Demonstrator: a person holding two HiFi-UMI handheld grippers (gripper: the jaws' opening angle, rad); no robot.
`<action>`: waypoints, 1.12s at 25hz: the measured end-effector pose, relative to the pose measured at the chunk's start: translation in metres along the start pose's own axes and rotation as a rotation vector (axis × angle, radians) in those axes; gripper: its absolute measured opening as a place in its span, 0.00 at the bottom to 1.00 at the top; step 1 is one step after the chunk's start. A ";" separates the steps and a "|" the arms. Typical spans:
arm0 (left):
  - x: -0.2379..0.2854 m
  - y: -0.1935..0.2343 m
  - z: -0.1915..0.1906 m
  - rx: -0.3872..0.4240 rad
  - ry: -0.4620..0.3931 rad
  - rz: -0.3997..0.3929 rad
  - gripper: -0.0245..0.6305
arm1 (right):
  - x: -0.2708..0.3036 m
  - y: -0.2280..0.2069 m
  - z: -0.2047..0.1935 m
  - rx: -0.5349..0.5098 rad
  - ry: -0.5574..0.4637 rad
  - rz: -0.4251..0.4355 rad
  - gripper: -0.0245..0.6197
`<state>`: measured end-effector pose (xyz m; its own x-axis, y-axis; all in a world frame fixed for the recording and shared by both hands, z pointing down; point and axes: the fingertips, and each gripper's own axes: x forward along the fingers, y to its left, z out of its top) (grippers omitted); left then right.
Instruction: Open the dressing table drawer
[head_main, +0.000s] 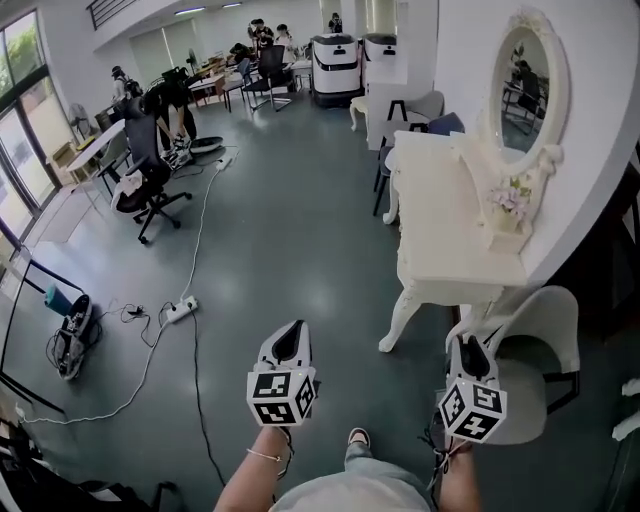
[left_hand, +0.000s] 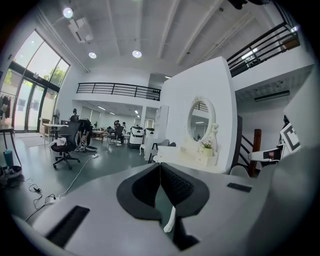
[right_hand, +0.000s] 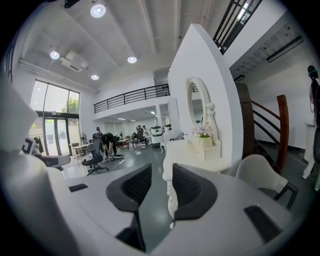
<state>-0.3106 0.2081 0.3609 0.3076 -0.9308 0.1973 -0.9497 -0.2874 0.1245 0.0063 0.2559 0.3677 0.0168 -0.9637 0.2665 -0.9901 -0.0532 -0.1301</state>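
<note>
The dressing table (head_main: 455, 225) stood ahead and to the right of both grippers, against a smooth white wall panel (head_main: 600, 150). It was cream-white and matte, with a flat rectangular top and curved, carved legs. I could not make out its drawer in any view. At the back of its top rose an oval mirror (head_main: 527, 85) in an ornate scrolled frame, with a small bunch of pale pink flowers (head_main: 512, 197) at its foot.

The left gripper (head_main: 290, 330) pointed over bare floor, well left of the table. Its ribbed black pads were pressed together at the tips with nothing between them. The right gripper (head_main: 470, 347) had its pads a narrow way apart and empty — only the table's near leg showed through the gap, far off.

A rounded white shell chair (head_main: 545, 330) on dark legs stood just beside the right gripper, between it and the table's near end. More chairs (head_main: 425, 112) crowded the far end.

The floor (head_main: 280, 230) was smooth grey-green with a dull sheen. A white power strip (head_main: 182, 310) and its long cable lay on it to the left, and a black office chair (head_main: 150, 185) stood farther off. Desks and people filled the back of the room — a tall, bright hall with big windows (head_main: 15, 120) and a railed balcony.
</note>
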 end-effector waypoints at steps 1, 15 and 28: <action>0.011 0.000 0.003 -0.002 -0.001 -0.001 0.07 | 0.009 -0.004 0.003 -0.001 0.002 -0.003 0.25; 0.136 -0.016 0.030 0.015 -0.006 -0.053 0.07 | 0.113 -0.047 0.027 0.005 0.030 -0.034 0.24; 0.242 -0.029 0.033 0.046 0.045 -0.180 0.07 | 0.169 -0.079 0.021 0.078 0.044 -0.153 0.24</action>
<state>-0.2108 -0.0158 0.3730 0.4743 -0.8525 0.2195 -0.8804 -0.4596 0.1172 0.0898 0.0922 0.4028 0.1584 -0.9305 0.3304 -0.9626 -0.2201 -0.1582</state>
